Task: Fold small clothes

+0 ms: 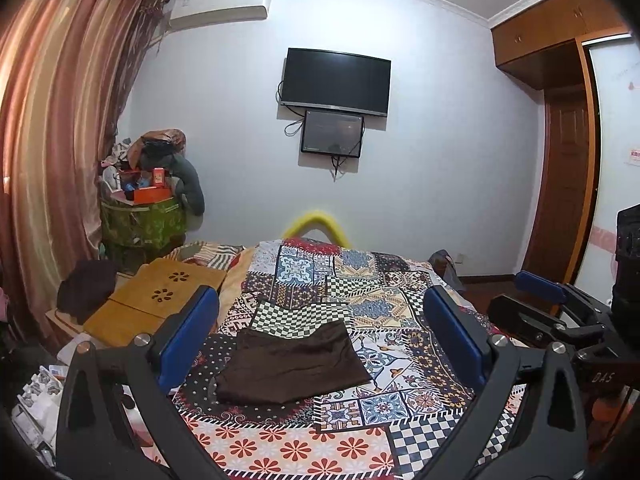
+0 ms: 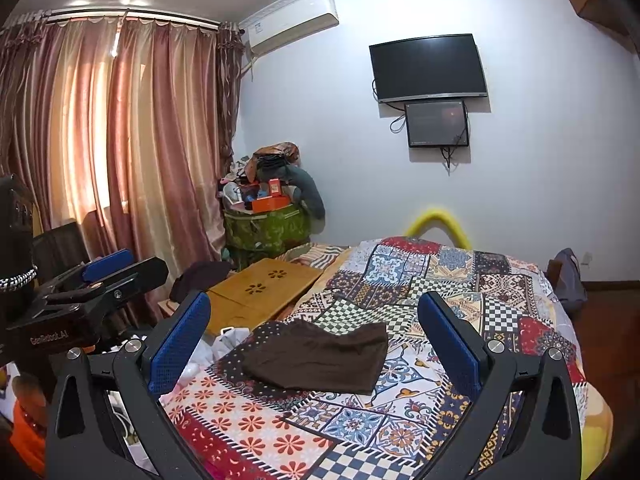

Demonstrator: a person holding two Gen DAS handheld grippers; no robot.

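Observation:
A dark brown garment (image 1: 290, 364) lies folded flat on the patchwork bedspread (image 1: 360, 292); it also shows in the right wrist view (image 2: 320, 356). My left gripper (image 1: 320, 320) is open and empty, held above the near side of the bed with the garment between and below its blue pads (image 1: 192, 328). My right gripper (image 2: 314, 320) is open and empty, likewise raised over the garment. The right gripper shows at the right edge of the left wrist view (image 1: 548, 304); the left gripper shows at the left of the right wrist view (image 2: 100, 276).
A wooden lap table (image 1: 160, 300) with a dark cloth (image 1: 86, 288) sits left of the bed. A green bag piled with clutter (image 1: 148, 200) stands by the curtain (image 1: 48, 120). A TV (image 1: 336, 80) hangs on the far wall. A wardrobe (image 1: 560, 120) stands at right.

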